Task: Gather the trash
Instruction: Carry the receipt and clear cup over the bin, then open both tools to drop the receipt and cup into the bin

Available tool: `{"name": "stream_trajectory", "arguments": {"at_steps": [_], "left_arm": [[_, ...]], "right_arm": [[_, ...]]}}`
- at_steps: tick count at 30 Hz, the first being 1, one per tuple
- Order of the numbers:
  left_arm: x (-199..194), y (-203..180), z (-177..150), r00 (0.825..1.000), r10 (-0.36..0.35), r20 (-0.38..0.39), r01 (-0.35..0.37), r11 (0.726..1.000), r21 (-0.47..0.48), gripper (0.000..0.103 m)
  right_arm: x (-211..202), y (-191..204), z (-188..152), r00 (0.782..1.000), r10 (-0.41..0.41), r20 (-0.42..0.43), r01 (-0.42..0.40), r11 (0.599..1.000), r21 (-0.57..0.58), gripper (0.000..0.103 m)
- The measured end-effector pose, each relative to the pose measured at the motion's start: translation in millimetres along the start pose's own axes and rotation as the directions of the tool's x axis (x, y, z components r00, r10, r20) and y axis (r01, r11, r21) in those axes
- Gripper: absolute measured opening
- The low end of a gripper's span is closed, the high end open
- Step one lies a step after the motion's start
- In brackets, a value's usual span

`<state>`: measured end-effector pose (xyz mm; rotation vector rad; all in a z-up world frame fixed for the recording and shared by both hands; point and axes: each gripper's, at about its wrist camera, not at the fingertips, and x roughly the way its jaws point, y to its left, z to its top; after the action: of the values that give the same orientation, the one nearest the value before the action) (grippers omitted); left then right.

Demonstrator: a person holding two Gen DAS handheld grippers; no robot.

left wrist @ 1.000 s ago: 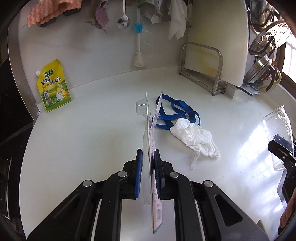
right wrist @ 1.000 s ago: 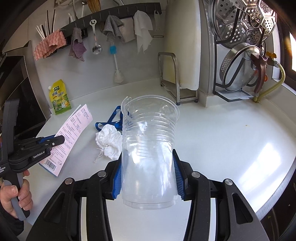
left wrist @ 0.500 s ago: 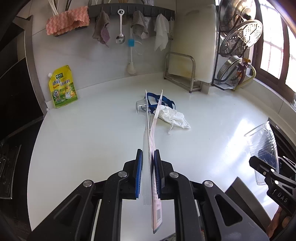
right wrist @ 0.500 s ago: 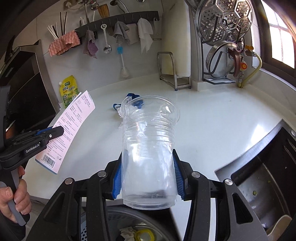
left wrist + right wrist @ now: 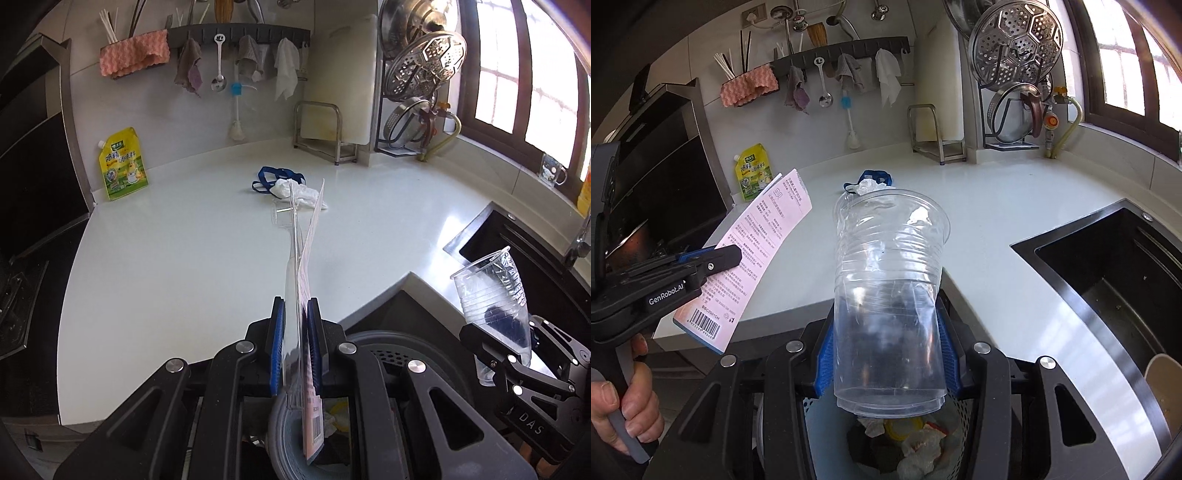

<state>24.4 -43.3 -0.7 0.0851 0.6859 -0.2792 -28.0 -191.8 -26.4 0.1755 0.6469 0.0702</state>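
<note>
Two black plastic grippers, left gripper (image 5: 295, 347) and right gripper (image 5: 886, 354), with blue ribbed pads (image 5: 825, 350) and silver screws. White lettering "GenRobot.AI" and "DAS" along the sides. Grey trigger (image 5: 622, 435) below.

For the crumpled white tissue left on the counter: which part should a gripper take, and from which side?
Grip the crumpled white tissue at its bulky middle, coming from above on the near side. It lies low and elongated; the blue strap touches its far-left end, so a near-side pinch probably avoids snagging it.

Glossy white countertop (image 5: 184, 266), clear ribbed plastic cup (image 5: 886, 295), pink printed paper slip (image 5: 753, 258)
</note>
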Motion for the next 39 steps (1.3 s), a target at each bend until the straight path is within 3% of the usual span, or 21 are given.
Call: {"name": "stream_trajectory", "arguments": {"at_steps": [8, 14, 21, 32, 37, 39], "left_arm": [[-12, -18, -43, 0.998, -0.058, -0.026, 0.058, 0.998, -0.008, 0.013], [-5, -33, -70, 0.996, -0.065, -0.065, 0.067, 0.998, 0.016, 0.013], [4, -39, -83, 0.994, -0.047, -0.097, 0.052, 0.998, 0.046, 0.014], [22, -38, -97, 0.985, -0.075, -0.154, 0.083, 0.995, 0.049, 0.015], [30, -30, -99, 0.983, -0.069, -0.17, 0.075, 0.997, 0.033, 0.02], [31, -26, -100, 0.983, -0.063, -0.175, 0.068, 0.997, 0.021, 0.027]], "right_arm": [[-18, 4, -44, 0.999, -0.011, -0.039, 0.011, 1.0, -0.008, 0.045], [-7, 0, -66, 0.996, -0.01, -0.086, 0.012, 1.0, 0.016, 0.045], [-1, -5, -75, 0.995, -0.008, -0.098, 0.013, 0.999, 0.044, 0.045], [17, -10, -84, 0.991, 0.003, -0.135, 0.004, 0.999, 0.053, 0.045], [19, -11, -84, 0.991, -0.007, -0.133, 0.013, 0.999, 0.044, 0.049], [17, -15, -83, 0.992, -0.006, -0.128, 0.013, 0.998, 0.056, 0.067]]}}
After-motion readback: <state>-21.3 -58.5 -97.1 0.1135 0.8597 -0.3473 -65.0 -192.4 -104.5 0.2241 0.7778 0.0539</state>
